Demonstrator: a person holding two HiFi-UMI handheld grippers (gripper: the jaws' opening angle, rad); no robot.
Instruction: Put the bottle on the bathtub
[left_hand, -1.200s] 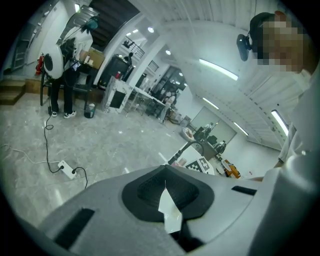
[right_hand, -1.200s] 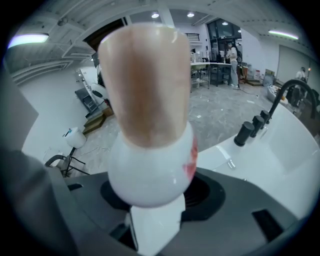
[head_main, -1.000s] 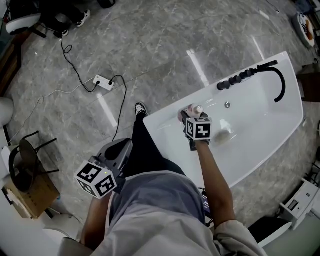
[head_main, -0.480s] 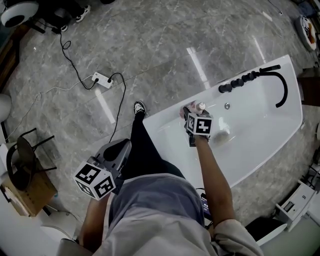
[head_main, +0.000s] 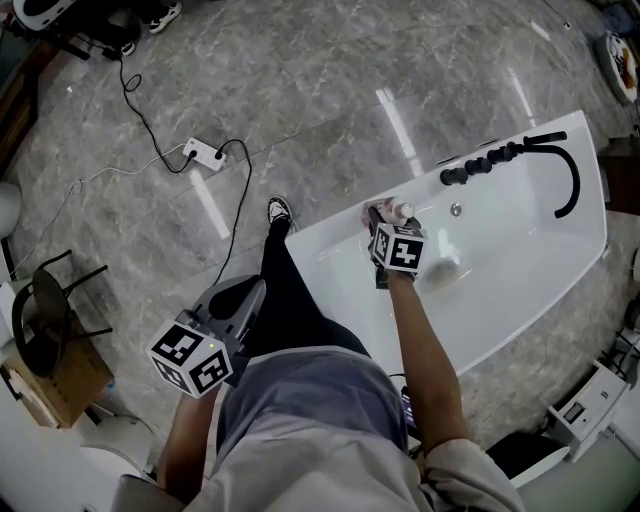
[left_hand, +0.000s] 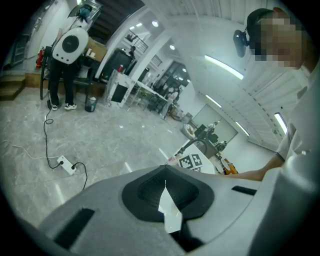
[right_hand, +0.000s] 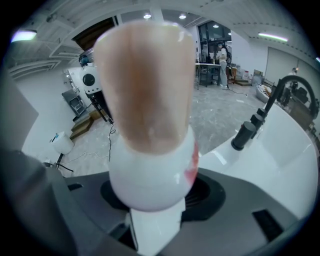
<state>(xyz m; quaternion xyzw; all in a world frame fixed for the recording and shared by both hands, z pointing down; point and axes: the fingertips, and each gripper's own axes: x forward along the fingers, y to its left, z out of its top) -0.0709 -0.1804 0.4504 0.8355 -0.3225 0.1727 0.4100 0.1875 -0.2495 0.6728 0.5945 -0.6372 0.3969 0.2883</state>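
Note:
The bottle (head_main: 399, 212) is white with a beige cap and a pink mark, and my right gripper (head_main: 388, 224) is shut on it. It hangs over the near-left rim of the white bathtub (head_main: 520, 290), close to the edge by the floor. The right gripper view is filled by the bottle (right_hand: 150, 100) standing up between the jaws, with the tub's rim (right_hand: 280, 165) to the right. My left gripper (head_main: 236, 305) is low at the person's left side over the floor, open with nothing in it. A white scrap sticks to its black pad (left_hand: 167, 200).
A black curved faucet (head_main: 567, 170) and a row of black knobs (head_main: 480, 163) sit on the tub's far rim. A white power strip (head_main: 203, 153) with black cables lies on the grey marble floor. A black stool (head_main: 50, 315) and a wooden box stand at the left.
My right gripper has carried the bottle a little further toward the tub's rim by the floor and slightly lower. The left gripper has stayed where it was.

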